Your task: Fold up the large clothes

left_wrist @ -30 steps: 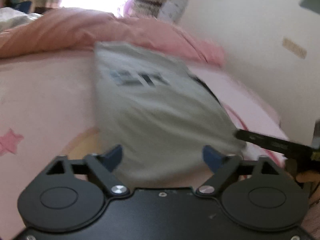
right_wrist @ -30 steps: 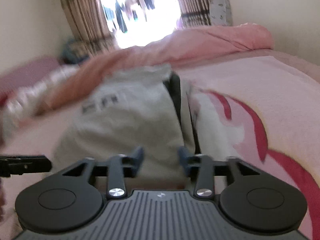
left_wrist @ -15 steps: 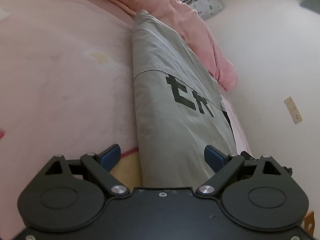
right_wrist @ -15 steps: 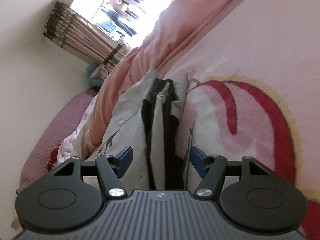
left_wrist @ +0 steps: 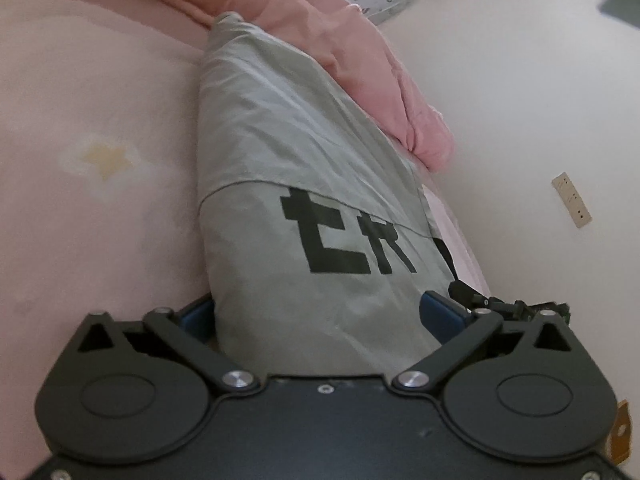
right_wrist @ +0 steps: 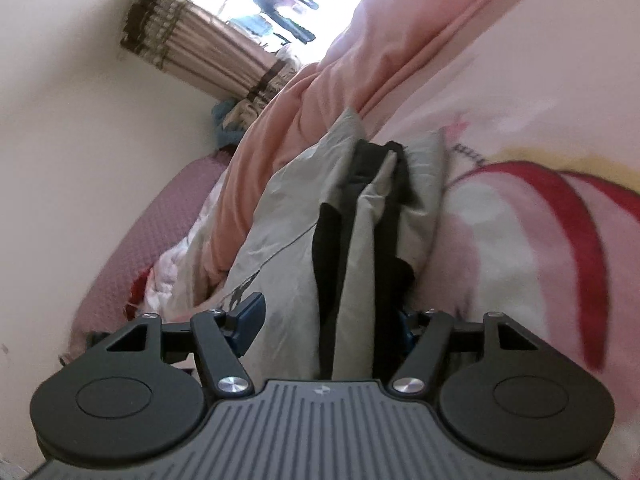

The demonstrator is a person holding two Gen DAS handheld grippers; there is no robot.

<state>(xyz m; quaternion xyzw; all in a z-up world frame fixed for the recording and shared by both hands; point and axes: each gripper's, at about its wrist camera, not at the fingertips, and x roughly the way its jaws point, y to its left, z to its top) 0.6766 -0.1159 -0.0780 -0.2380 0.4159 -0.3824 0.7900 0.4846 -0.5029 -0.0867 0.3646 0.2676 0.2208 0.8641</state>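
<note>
Grippers: left hand-held gripper and right hand-held gripper both spreading wider, grey folded garment between each pair of fingers, unpinched | place: garment just ahead, on pink bed | progress: folded into narrow strip; cross-fold likely left.

Left gripper jaws opening, grey garment between, pink bed.
</note>
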